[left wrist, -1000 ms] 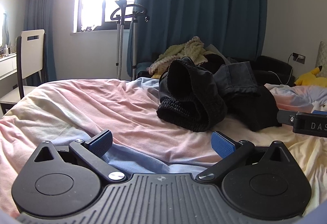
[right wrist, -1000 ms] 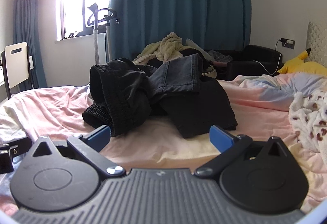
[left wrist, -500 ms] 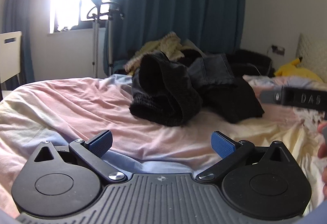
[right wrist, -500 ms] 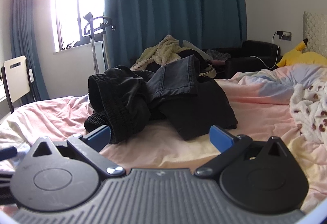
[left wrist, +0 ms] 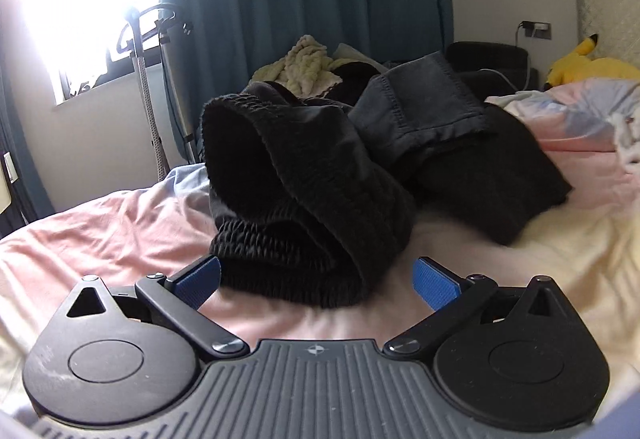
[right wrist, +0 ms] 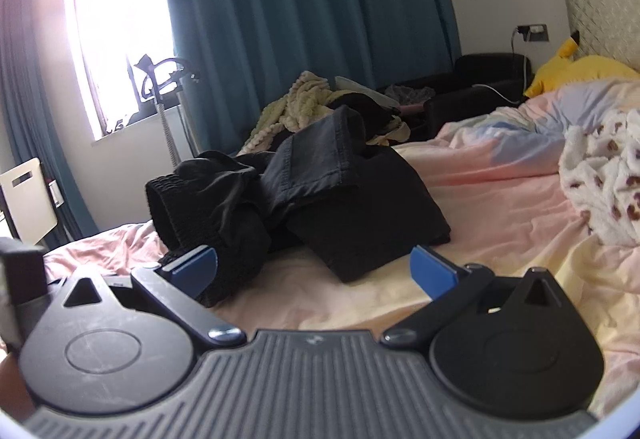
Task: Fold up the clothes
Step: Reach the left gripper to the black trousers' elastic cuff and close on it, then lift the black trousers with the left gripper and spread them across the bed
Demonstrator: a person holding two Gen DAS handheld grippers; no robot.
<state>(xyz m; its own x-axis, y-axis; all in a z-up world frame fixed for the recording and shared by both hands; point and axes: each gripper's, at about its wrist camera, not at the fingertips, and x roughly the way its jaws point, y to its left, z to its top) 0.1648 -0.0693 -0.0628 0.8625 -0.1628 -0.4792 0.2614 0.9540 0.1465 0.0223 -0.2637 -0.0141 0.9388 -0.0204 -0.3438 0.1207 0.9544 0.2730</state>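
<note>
Two views. Left wrist: left tool (left wrist: 316,279) spread wide and empty, just short of the black ribbed garment (left wrist: 304,199) heaped mid-bed (left wrist: 104,235); grey denim (left wrist: 424,107) overlaps behind, folds indistinct. Right wrist: right tool (right wrist: 314,271) likewise agape, same pile ahead; spotted fleece (right wrist: 600,175) cut off at the right edge.

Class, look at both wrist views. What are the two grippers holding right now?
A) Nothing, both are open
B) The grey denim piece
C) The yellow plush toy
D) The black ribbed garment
A: the left gripper and right gripper show fingers spread apart, short of the pile of dark clothes.
</note>
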